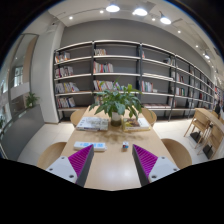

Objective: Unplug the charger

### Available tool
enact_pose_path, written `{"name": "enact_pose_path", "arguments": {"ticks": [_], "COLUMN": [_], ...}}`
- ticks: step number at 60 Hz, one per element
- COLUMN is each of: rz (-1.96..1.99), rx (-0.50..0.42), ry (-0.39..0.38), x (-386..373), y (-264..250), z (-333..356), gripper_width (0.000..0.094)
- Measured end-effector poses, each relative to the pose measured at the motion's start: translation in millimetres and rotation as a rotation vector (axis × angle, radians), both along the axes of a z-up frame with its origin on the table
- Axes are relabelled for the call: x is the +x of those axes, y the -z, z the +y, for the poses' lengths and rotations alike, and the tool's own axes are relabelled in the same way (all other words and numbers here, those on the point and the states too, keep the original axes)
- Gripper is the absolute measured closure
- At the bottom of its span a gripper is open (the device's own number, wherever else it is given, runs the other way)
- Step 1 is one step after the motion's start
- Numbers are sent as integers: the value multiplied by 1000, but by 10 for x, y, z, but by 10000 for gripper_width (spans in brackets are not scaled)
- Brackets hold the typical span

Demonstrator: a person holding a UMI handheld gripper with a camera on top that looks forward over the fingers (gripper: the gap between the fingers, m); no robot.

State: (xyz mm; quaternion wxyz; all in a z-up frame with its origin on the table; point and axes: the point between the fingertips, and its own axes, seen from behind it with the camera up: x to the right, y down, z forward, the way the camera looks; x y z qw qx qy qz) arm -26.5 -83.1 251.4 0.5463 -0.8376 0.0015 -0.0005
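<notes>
- Gripper view: the gripper sits low over a light wooden table, its two fingers spread apart with a clear gap between them and nothing held.
- Magenta pads line the inner faces of both fingers; only bare tabletop shows in the gap.
- Just ahead of the fingers, near mid-table, lies a small dark object; too small to tell what it is. It may be the charger, but I cannot confirm this, and no cable or socket can be made out.
- Beside the left finger's tip lies a pale flat item, possibly paper or a thin device; detail unclear.
- Beyond these, a potted plant with broad green leaves stands on the table at its centre line, upright.
- Left of the plant, a stack of books or papers rests on the tabletop.
- Wooden chairs with curved backs stand around the table on both sides.
- Against the far wall stands a long run of bookshelves, partly filled with books.
- Round ceiling lights glow above.
- A second table with chairs stands well apart to the right.
</notes>
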Motion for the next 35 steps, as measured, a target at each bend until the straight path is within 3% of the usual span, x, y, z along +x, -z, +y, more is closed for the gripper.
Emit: {"name": "enact_pose_path", "arguments": {"ticks": [10,35], "rz": [-45,-59], "rx": [-45,-37], "ry": [0,8], "x": [-18,25], "y": [151,84], "z": [-442,-727], "gripper_width": [173,174]}}
